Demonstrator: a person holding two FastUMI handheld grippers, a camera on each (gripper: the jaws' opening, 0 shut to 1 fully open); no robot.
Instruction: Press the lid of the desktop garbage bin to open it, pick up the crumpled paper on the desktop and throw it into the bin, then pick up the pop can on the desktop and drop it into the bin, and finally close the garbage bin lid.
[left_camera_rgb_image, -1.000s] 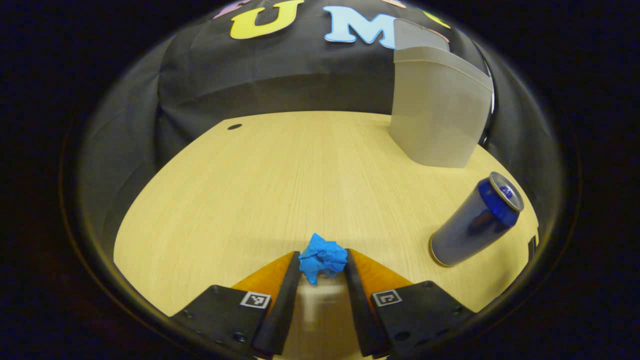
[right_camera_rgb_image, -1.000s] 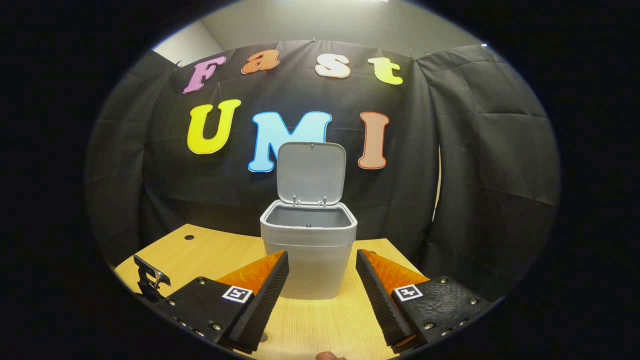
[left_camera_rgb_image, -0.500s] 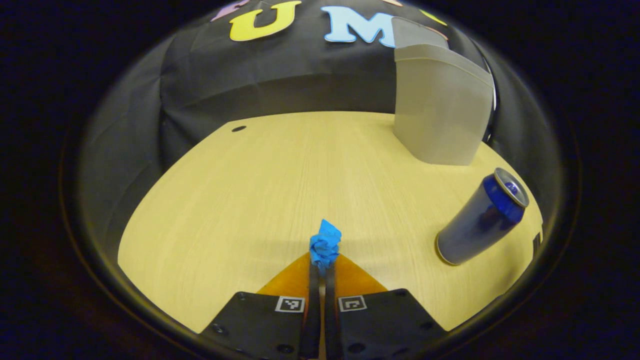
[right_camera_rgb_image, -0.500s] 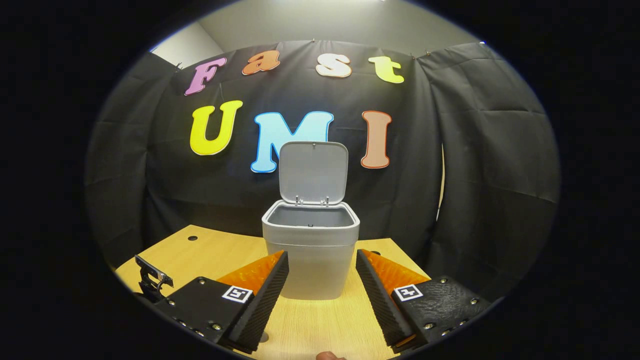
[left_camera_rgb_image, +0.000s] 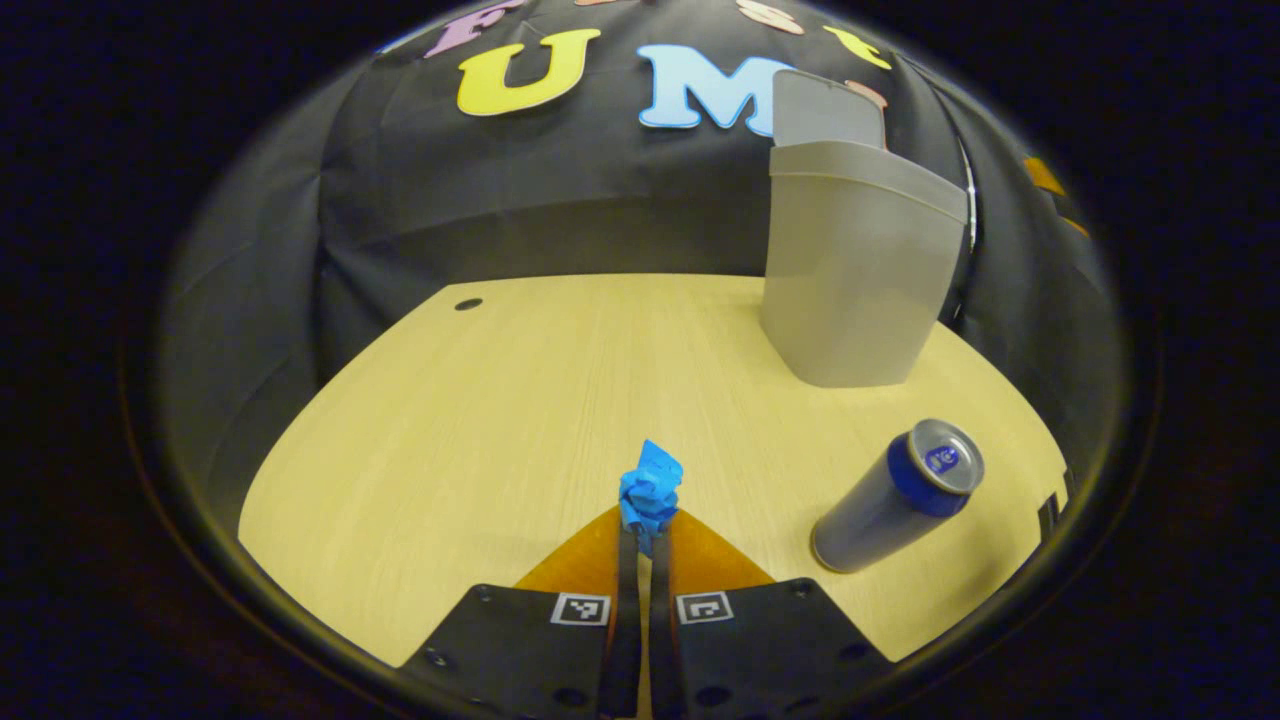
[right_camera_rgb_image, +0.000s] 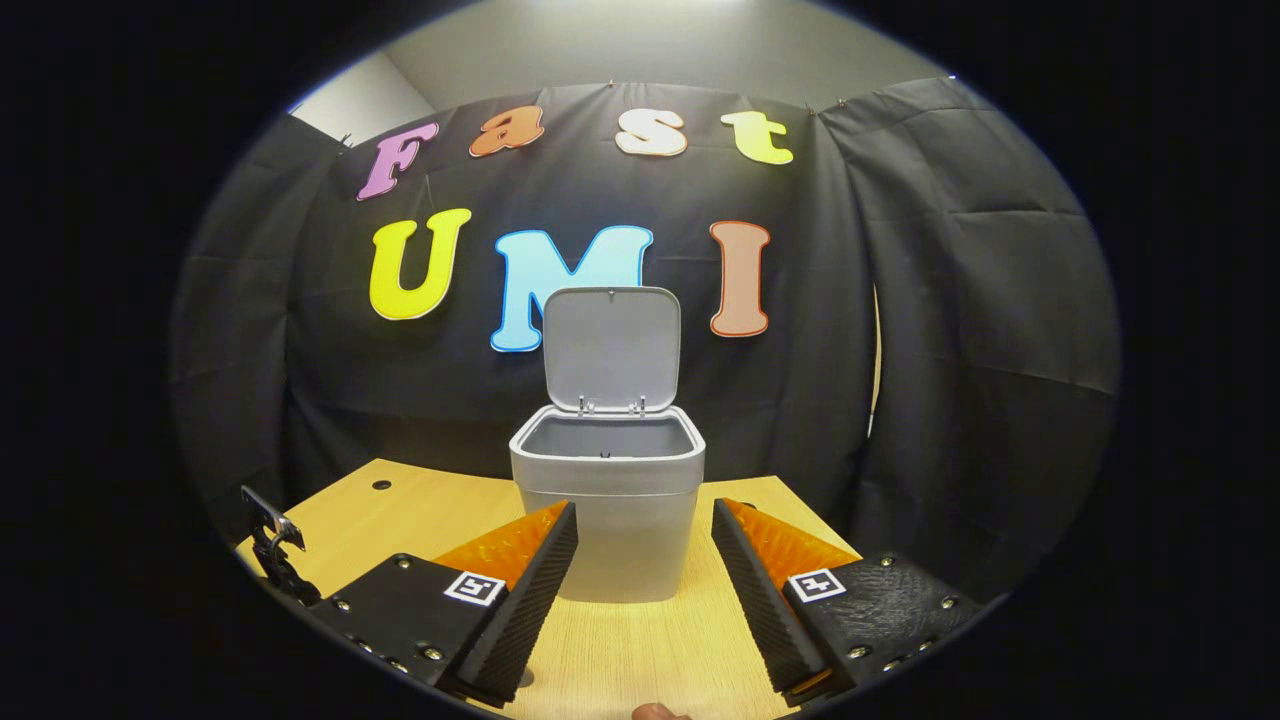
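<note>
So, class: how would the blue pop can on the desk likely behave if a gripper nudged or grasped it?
The pop can stands upright, tall and narrow, so a high nudge would probably tip it. Its round body would likely roll once down. Its glossy wall may slip between the fingers, and if empty it probably dents under a hard squeeze.

Open-lidded grey bin on desk, beyond wide-spread right gripper.

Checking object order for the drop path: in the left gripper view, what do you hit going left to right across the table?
Table hole → crumpled blue paper pinched in the left tongs → grey bin, lid up → pop can.
</note>
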